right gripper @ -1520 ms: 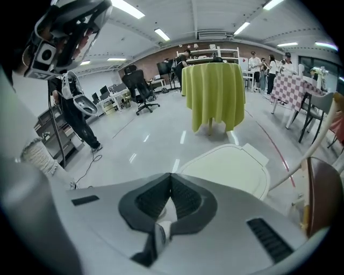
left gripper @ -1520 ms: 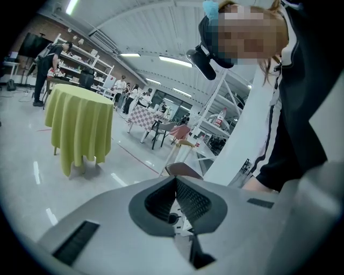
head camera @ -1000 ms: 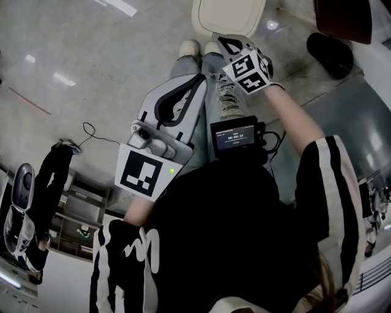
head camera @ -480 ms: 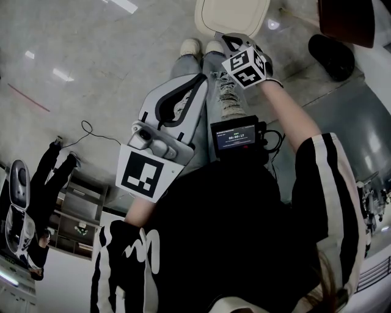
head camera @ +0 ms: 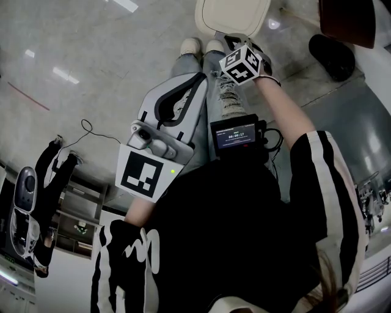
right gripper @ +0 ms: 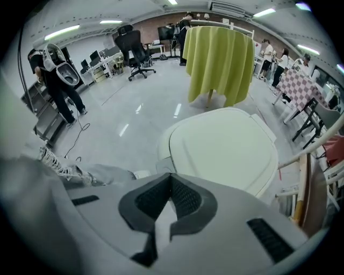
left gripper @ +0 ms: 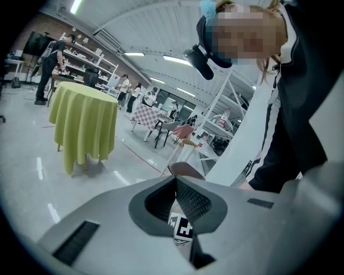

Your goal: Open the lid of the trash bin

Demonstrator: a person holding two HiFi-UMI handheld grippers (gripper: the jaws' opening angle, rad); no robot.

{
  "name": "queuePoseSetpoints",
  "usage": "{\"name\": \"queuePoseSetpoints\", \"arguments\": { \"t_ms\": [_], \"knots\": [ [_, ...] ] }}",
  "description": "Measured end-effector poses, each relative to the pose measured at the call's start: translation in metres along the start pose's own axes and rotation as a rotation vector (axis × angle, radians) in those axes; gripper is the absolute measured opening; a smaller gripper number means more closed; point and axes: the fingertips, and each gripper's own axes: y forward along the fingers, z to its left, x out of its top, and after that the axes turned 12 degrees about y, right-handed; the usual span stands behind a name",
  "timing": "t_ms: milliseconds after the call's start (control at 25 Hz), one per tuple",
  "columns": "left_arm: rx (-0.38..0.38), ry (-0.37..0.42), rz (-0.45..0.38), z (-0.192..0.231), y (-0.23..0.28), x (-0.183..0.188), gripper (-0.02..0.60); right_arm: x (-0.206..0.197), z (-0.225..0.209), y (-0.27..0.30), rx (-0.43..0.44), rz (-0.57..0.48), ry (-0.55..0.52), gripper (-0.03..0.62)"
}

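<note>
The glossy grey floor (head camera: pixel 91 55) fills most of the head view. On it, right at the person's shoes (head camera: pixel 190 47), stands the trash bin (head camera: pixel 231 15), its cream lid (right gripper: pixel 223 147) lying shut. The right hand-held gripper (right gripper: pixel 171 175) hangs just short of the lid's near edge, jaws pressed together with nothing between them; whether it touches the lid cannot be told. The left hand-held gripper (left gripper: pixel 176 178) is held close to the body over the legs, tips also pressed together, empty. A small screen (head camera: pixel 235 136) sits at the person's chest.
</note>
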Motion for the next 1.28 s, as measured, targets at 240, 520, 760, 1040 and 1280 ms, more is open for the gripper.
{"name": "queuePoseSetpoints", "arguments": {
  "t_ms": [240, 520, 760, 1040, 1280],
  "knots": [
    [0.002, 0.002, -0.004, 0.000, -0.001, 0.003, 0.008, -0.007, 0.003, 0.007, -0.027, 0.039, -0.033, 0.005],
    [-0.003, 0.007, -0.014, -0.001, 0.000, 0.005, 0.008, -0.007, 0.001, 0.011, -0.068, 0.058, 0.004, 0.005],
    [-0.012, 0.013, -0.016, -0.004, 0.001, 0.005, 0.008, -0.010, 0.000, 0.013, -0.119, 0.053, -0.020, 0.004],
    [-0.013, 0.025, -0.023, -0.006, -0.001, 0.006, 0.008, -0.011, -0.003, 0.015, -0.191, 0.076, -0.027, 0.003],
    [-0.025, 0.044, -0.030, -0.011, -0.003, 0.008, 0.008, -0.015, -0.004, 0.015, -0.226, 0.119, -0.072, 0.003]
  ]
}}
